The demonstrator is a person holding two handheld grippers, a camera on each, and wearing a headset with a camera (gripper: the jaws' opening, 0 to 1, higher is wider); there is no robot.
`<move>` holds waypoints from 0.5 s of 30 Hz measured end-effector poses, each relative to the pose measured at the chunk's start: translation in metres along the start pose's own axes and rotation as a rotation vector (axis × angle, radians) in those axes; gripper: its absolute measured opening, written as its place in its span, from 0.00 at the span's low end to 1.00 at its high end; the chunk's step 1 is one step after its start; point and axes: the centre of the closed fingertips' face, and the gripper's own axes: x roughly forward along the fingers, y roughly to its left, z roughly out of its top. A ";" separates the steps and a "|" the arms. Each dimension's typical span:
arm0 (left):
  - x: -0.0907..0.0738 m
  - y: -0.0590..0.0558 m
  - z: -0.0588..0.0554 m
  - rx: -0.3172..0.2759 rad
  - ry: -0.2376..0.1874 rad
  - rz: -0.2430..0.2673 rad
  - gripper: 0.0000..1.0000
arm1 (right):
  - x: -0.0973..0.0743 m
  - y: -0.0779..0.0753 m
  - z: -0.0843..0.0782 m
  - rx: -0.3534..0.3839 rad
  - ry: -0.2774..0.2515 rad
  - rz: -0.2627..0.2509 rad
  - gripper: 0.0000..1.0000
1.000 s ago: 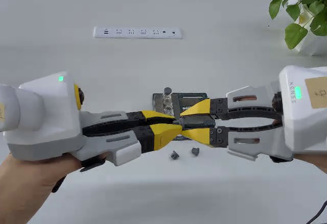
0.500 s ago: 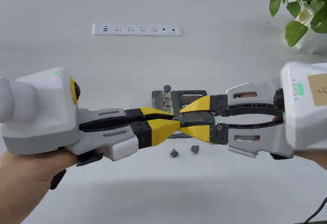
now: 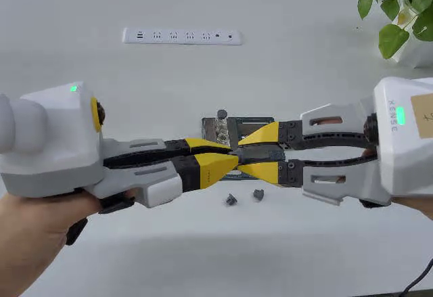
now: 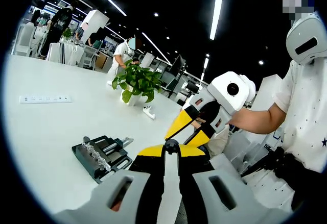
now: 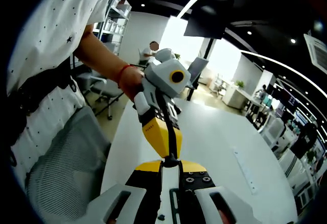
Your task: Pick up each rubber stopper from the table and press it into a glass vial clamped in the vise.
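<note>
Grey rubber: two loose stoppers (image 3: 231, 202) lie on the table (image 3: 203, 256) just in front of the vise (image 3: 254, 124). Above the vise's near edge the left tool (image 3: 235, 160) is pressed together on a stopper (image 4: 171, 145). It meets the right tool (image 3: 239, 157) tip to tip. The right tool's jaws narrow around the same spot, but whether they grip it I cannot tell. One tool should let go cleanly, then the other should carry the stopper, held square, to a vial (image 3: 221, 133) at the vise's left end.

Open-plan office: white desks (image 4: 46, 132), mesh chair (image 5: 61, 168), ceiling light strips (image 4: 219, 4).
</note>
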 end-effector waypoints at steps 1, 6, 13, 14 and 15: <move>0.000 0.000 0.000 -0.002 0.000 0.001 0.05 | 0.000 0.000 0.000 0.000 0.000 -0.001 0.07; 0.000 0.002 0.003 -0.005 -0.014 0.008 0.06 | 0.000 -0.004 0.001 -0.002 -0.004 -0.015 0.07; 0.000 0.003 0.004 -0.011 -0.019 0.007 0.06 | 0.000 -0.006 0.002 -0.005 -0.009 -0.022 0.07; 0.000 0.003 0.004 -0.024 -0.021 0.005 0.06 | 0.000 -0.006 0.003 -0.004 -0.010 -0.022 0.07; 0.000 0.003 0.004 -0.029 -0.021 0.003 0.06 | 0.000 -0.006 0.003 -0.004 -0.010 -0.021 0.07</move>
